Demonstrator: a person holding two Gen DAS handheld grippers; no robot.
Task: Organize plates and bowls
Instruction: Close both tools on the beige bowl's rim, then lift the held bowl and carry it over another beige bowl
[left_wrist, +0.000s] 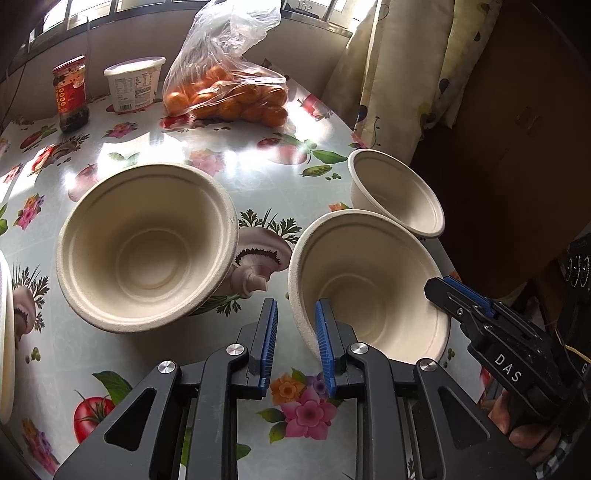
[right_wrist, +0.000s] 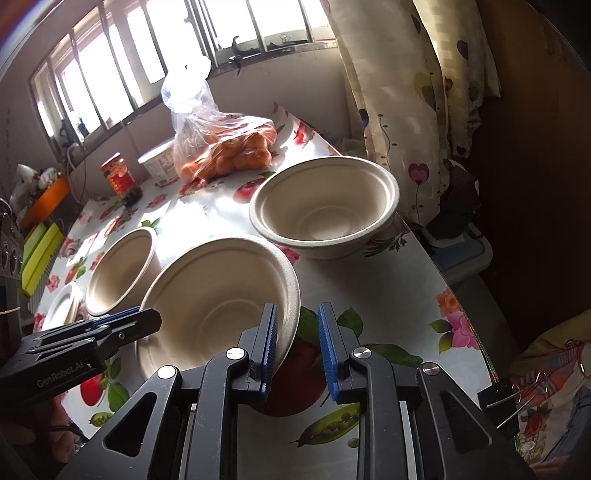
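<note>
Kitchen corner: barred window (right_wrist: 103, 74) at the back, patterned curtain (left_wrist: 399, 74) to the right. Round table (left_wrist: 258, 177) under a glossy cloth printed with flowers and vegetables, strong sun glare across the middle.

Far edge of the table: a clear bag of oranges (left_wrist: 229, 92), a white tub (left_wrist: 135, 83) beside it, then a red-labelled jar (left_wrist: 72, 96).

Three beige pulp bowls, all mouth up. The near bowl (left_wrist: 369, 280) sits closest to both cameras. The left bowl (left_wrist: 147, 243) is just beside it, not touching. The far bowl (left_wrist: 399, 192) stands at the table's right edge, its rim overlapping the near bowl's in the left wrist view; contact cannot be told. A pale plate (left_wrist: 5, 332) shows as a sliver at the left margin.

Left gripper (left_wrist: 294, 314): jaws drawn in on the near bowl's left rim, one blue pad inside the bowl, the other outside the wall. From the right wrist view its fingers look pinched together on that rim.

Right gripper (right_wrist: 295, 314): jaws drawn in on the opposite rim of the same bowl, one pad against the lip. From the left wrist view it too looks clamped on the rim.

The near bowl looks tilted; whether it rests on the cloth cannot be told.
</note>
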